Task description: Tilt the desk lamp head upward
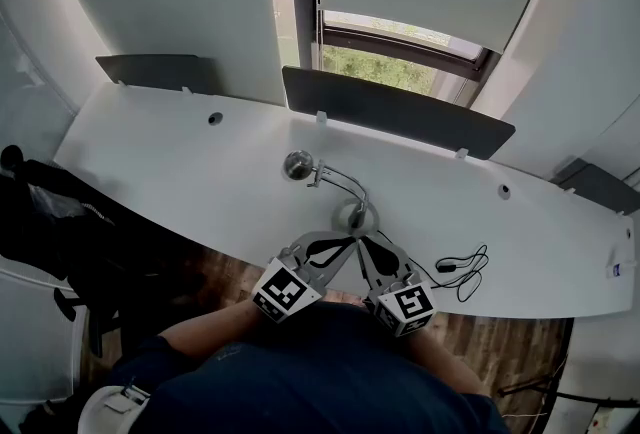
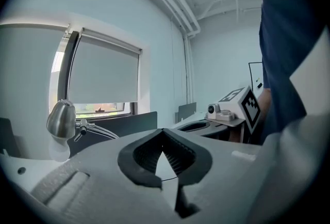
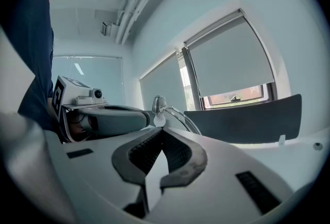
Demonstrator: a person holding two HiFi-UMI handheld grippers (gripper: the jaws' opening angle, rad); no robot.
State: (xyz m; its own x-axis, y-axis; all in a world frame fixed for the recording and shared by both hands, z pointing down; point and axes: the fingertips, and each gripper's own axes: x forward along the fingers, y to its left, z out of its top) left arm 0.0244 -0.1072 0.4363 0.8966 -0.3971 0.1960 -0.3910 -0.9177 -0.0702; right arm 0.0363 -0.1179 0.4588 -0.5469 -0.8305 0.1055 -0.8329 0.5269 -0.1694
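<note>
A desk lamp stands near the front edge of the white desk [image 1: 180,172]. Its chrome head [image 1: 298,165] points left, and a curved double arm [image 1: 345,184] leads back to a round base [image 1: 355,217]. The head also shows at the left of the left gripper view [image 2: 62,118] and small in the middle of the right gripper view [image 3: 158,104]. My left gripper [image 1: 344,242] and right gripper [image 1: 364,244] sit side by side just in front of the base, tips nearly together. Both are shut with nothing between the jaws, and neither touches the lamp.
A black cable with an inline switch [image 1: 462,267] lies on the desk right of the grippers. Dark divider panels [image 1: 395,107] line the far edge below a window with lowered blinds. A black chair [image 1: 60,222] stands at the left. The person's torso fills the bottom.
</note>
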